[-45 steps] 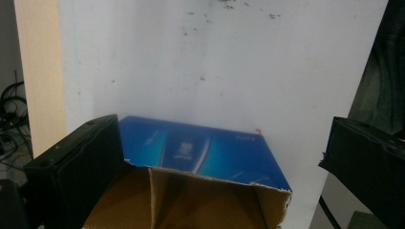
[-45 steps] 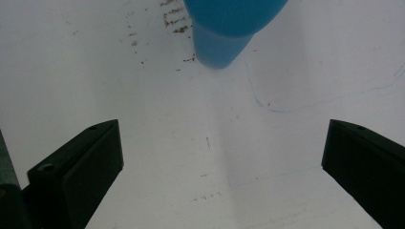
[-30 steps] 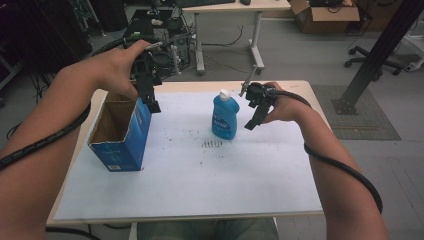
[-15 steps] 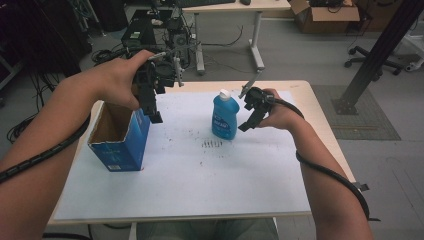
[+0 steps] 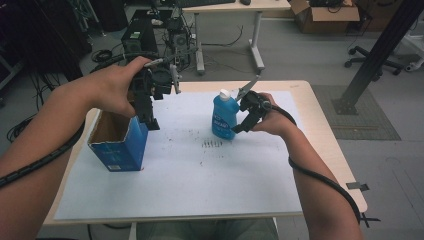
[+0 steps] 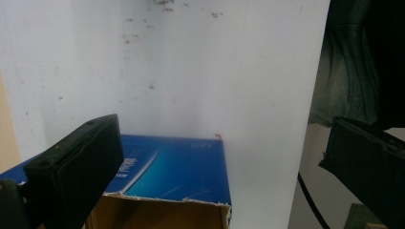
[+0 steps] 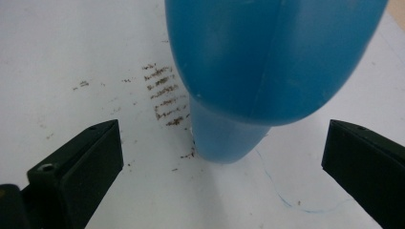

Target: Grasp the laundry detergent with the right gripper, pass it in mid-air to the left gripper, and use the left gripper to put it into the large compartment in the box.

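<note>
My right gripper (image 5: 240,122) is at the bottle (image 5: 224,117), its jaws wide apart, one on each side of the blue body, and they do not touch it yet. In the right gripper view the bottle (image 7: 267,62) stands upright between the jaws, on the white sheet (image 7: 71,47) with small brown marks beside it.

I judge the bottle is plastic, smooth and a little slippery, and the wall will give way if I squeeze hard. If liquid is inside, it is heavy at the bottom. So I think the best hold is low to middle on the body, across the narrow sides, not on the white cap (image 5: 225,93), which is small.

My right hand (image 5: 270,117) comes from the right side, the wrist is bent a little inward, the forearm lies low over the table (image 5: 320,130).

Farther to the left, my left gripper (image 5: 150,120) hangs over the open box (image 5: 119,145), pointing down, jaws also apart and holding nothing. In the left gripper view the torn edge of the box (image 6: 181,176) is just under the jaws. The left arm is raised, the hand (image 5: 112,90) is turned down.
</note>
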The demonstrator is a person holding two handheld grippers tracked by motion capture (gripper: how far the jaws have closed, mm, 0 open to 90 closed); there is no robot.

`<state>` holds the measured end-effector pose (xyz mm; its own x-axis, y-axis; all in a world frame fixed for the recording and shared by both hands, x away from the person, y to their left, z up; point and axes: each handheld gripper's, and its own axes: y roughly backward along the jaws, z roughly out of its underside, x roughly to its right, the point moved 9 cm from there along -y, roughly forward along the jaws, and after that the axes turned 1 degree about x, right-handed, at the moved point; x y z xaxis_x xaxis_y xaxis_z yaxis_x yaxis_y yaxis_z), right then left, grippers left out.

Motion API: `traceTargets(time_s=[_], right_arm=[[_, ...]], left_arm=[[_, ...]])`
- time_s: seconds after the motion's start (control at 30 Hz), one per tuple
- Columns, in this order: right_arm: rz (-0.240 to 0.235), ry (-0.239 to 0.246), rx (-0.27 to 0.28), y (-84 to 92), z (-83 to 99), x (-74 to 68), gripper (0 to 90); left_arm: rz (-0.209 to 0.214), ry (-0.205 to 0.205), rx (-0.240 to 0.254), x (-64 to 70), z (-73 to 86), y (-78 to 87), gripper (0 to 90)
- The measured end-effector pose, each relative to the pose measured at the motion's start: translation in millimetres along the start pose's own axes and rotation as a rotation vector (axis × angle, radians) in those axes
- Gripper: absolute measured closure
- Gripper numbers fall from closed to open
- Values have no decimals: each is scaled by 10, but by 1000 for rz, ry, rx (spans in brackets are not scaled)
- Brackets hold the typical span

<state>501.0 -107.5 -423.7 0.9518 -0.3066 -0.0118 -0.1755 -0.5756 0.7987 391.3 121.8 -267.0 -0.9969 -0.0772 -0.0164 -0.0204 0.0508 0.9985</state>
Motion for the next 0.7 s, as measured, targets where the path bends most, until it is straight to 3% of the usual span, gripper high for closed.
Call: traceTargets(time_s=[0.3, 0.4, 0.5, 0.7], right_arm=[[-4, -52, 100, -79, 54, -4, 1], [0, -53, 120, -94, 58, -13, 2], [20, -57, 178, -121, 38, -13, 2], [36, -58, 211, -202, 25, -28, 2]], left_arm=[[16, -8, -6, 85, 27, -80, 1], [17, -8, -6, 95, 35, -85, 1], [19, -9, 4, 114, 44, -95, 1], [25, -17, 5, 174, 72, -123, 1]])
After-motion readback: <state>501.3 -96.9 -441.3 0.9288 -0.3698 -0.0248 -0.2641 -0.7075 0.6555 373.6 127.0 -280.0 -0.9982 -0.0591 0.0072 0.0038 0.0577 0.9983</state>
